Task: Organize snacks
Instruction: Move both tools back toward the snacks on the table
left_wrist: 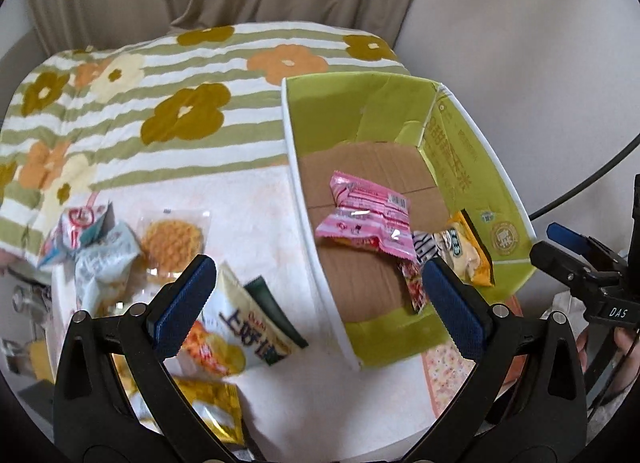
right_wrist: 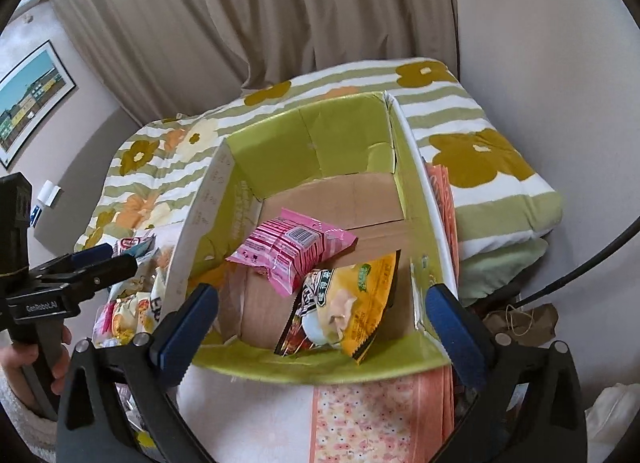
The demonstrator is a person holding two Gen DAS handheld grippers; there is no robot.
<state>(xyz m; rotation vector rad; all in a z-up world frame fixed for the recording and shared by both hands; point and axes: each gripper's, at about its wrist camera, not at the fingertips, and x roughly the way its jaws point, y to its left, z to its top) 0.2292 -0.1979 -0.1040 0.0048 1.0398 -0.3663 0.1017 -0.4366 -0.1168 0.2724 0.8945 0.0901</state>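
My left hand-held gripper (left_wrist: 316,291) is spread wide and holds nothing; my right hand-held gripper (right_wrist: 322,303) is also spread and empty, above the green cardboard box (right_wrist: 344,131). Inside the box, a pink striped snack packet (right_wrist: 292,249) lies flat on the brown floor, its long axis diagonal. A yellow packet (right_wrist: 360,303) leans at the near wall, partly hiding a dark one. Left of the box, white-and-yellow snack bags (left_wrist: 240,327) lie on the bench (left_wrist: 248,223), partly cut off by my fingers.

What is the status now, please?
Left hand-held gripper open, empty. Right hand-held gripper open, empty. Pink packet in green box; loose snacks outside. Nothing in the way.
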